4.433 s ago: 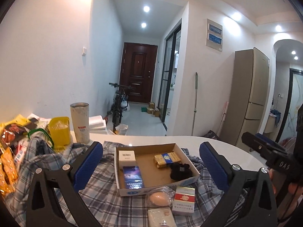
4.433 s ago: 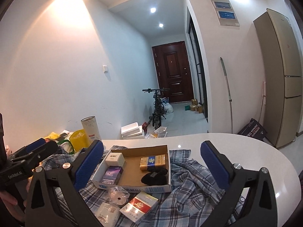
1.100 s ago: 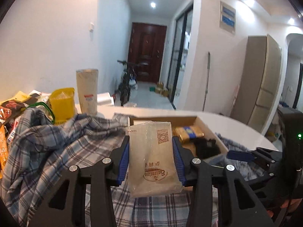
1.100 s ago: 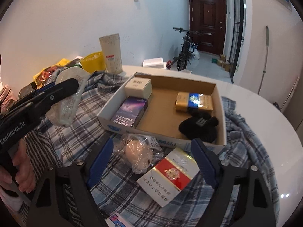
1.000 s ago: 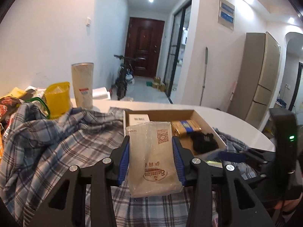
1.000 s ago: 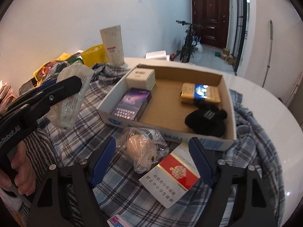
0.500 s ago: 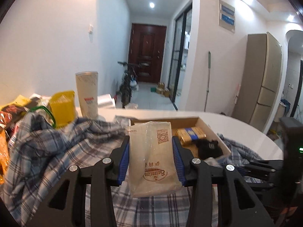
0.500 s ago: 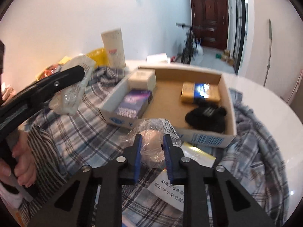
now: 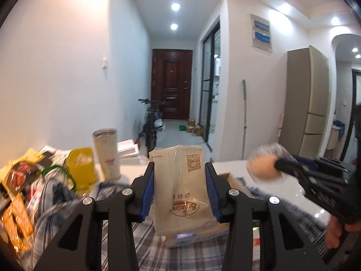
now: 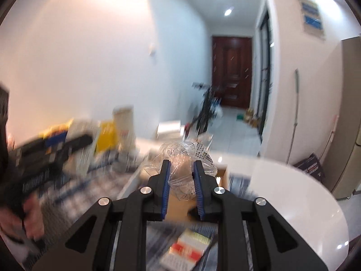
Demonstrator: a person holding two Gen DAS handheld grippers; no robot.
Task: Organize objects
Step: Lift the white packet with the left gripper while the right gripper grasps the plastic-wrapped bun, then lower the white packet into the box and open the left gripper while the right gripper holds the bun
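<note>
My left gripper [image 9: 180, 169] is shut on a beige snack packet [image 9: 180, 187] with a QR code and holds it upright above the plaid shirt [image 9: 144, 246]. My right gripper [image 10: 179, 166] is shut on a clear plastic bag with a round bun [image 10: 183, 158] inside, lifted above the cardboard box [image 10: 222, 174]. The bun bag also shows in the left wrist view [image 9: 265, 166], held up at the right. The box is mostly hidden behind the packet in the left wrist view. A red and white cigarette pack [image 10: 188, 248] lies on the shirt below my right gripper.
A tall paper cup [image 9: 107, 153], a yellow container [image 9: 81, 168] and snack packets [image 9: 15, 201] stand at the table's left. The white table [image 10: 288, 187] curves away at the right. The right wrist view is blurred by motion.
My right gripper has closed on the bun bag and lifted it off the shirt. My left gripper still holds the beige packet, raised slightly.
</note>
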